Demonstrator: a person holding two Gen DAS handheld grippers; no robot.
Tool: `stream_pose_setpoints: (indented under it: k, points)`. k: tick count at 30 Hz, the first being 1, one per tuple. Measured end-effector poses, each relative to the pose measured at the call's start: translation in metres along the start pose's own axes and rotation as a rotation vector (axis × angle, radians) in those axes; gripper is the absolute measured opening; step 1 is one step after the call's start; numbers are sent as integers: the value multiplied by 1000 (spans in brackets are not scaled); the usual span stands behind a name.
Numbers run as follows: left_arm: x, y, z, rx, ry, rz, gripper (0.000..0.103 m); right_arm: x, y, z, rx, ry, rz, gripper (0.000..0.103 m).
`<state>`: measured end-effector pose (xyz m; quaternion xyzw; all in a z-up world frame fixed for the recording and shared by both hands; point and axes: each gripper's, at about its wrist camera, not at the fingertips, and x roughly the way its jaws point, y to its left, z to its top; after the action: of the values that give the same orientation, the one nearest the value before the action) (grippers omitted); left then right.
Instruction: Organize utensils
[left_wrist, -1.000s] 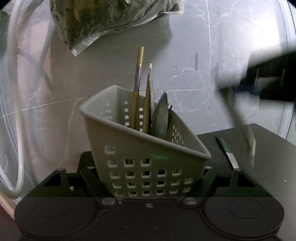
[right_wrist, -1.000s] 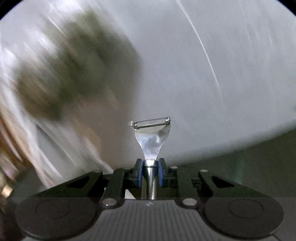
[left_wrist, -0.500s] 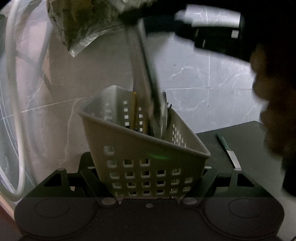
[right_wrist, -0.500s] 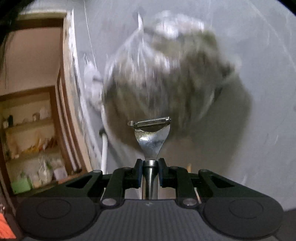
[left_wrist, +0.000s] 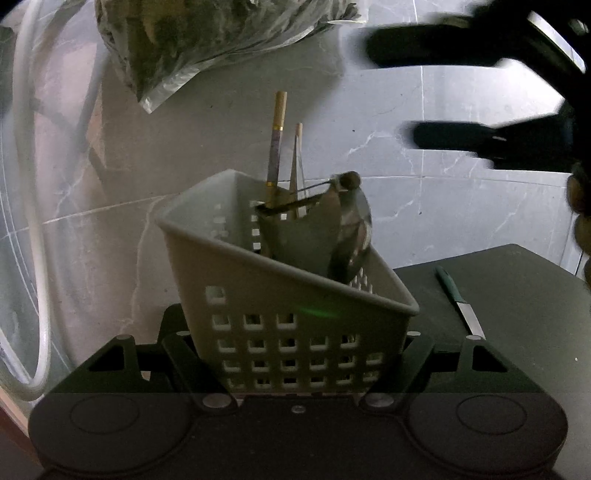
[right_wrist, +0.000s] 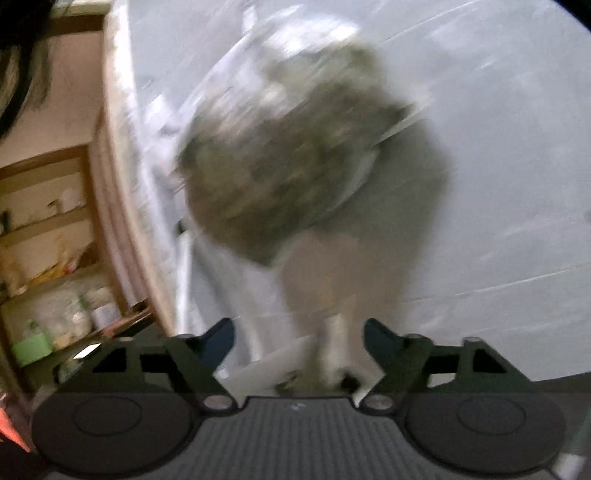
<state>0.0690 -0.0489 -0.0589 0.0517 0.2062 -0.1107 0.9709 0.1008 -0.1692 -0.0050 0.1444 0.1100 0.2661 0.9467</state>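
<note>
While the grey caddy (left_wrist: 295, 295) is being clamped by the left tongs (left_wrist: 295, 354), the peeler (left_wrist: 314, 221) is resting inside it among other utensils; the right tongs (right_wrist: 299, 343), at two o'clock, are being opened, empty. A knife (left_wrist: 458, 299) is still lying on the worktop (left_wrist: 517, 295).

Above the utensil basket (left_wrist: 288, 295), upright chopsticks (left_wrist: 276, 147) and the peeler (left_wrist: 317, 218) crowd the opening.
</note>
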Motion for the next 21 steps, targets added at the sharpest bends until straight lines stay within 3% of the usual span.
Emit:
stream_pose_setpoints:
  k: [2,5,7,10,13,19,21]
  points:
    - [-1,0,1,1,3,1,78,-10,-26,5,8,35,-166,96]
    - [-1,-1,2,-1,9,7,78,-2,-80,0,56,209,-440,96]
    - [-1,-2,2,-3,11,11,78,10,-117,-7,113,320,-540,93]
    - [-1,-3,2,-4,15,16,78,27,-155,-16,176,417,-596,90]
    - [0,-3,3,-8,20,20,78,40,-174,-20,223,458,-611,86]
    - [3,-3,4,-12,21,25,78,72,-170,-26,213,535,-684,71]
    - [3,-3,4,-12,20,27,78,78,-164,-26,193,547,-724,59]
